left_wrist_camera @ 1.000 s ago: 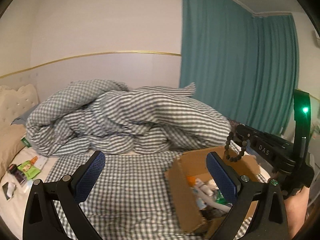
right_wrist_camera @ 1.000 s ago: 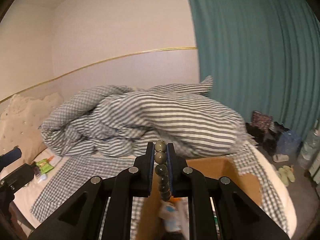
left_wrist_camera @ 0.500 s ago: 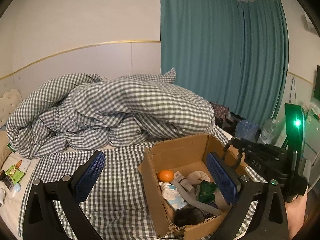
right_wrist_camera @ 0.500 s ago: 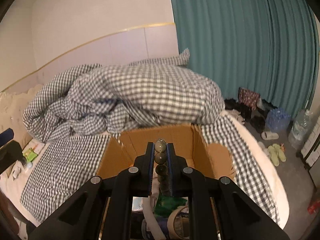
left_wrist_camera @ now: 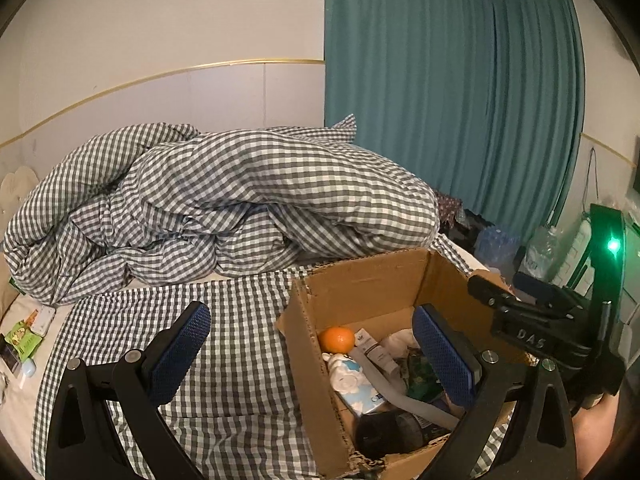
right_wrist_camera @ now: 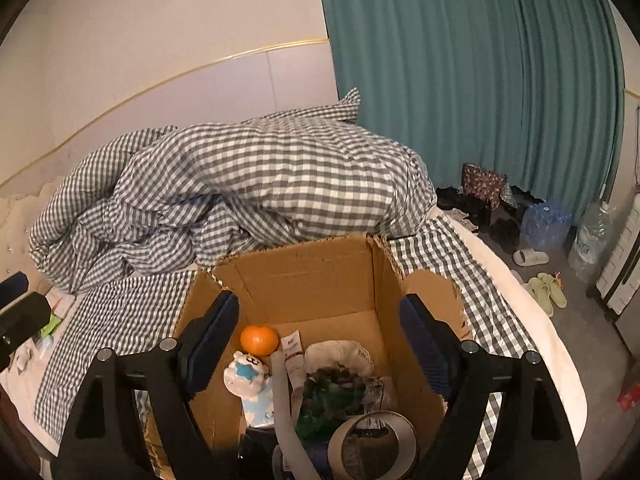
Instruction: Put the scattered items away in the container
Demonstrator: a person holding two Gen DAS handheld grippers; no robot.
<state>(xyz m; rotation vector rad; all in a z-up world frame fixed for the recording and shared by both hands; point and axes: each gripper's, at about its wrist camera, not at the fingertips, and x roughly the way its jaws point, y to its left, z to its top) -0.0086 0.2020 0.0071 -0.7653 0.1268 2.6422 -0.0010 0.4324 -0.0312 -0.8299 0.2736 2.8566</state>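
White letters "DAS" stand on the right tool's [left_wrist_camera: 532, 322] black body; nothing else can be read.

matt brown cardboard box [right_wrist_camera: 320, 280], soft checked cloth duvet [right_wrist_camera: 280, 176], glossy orange [right_wrist_camera: 259, 339]

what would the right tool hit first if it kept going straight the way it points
Probably the pile inside the cardboard box: the open right tool points down over the tube and white cloth. Depth is unclear.
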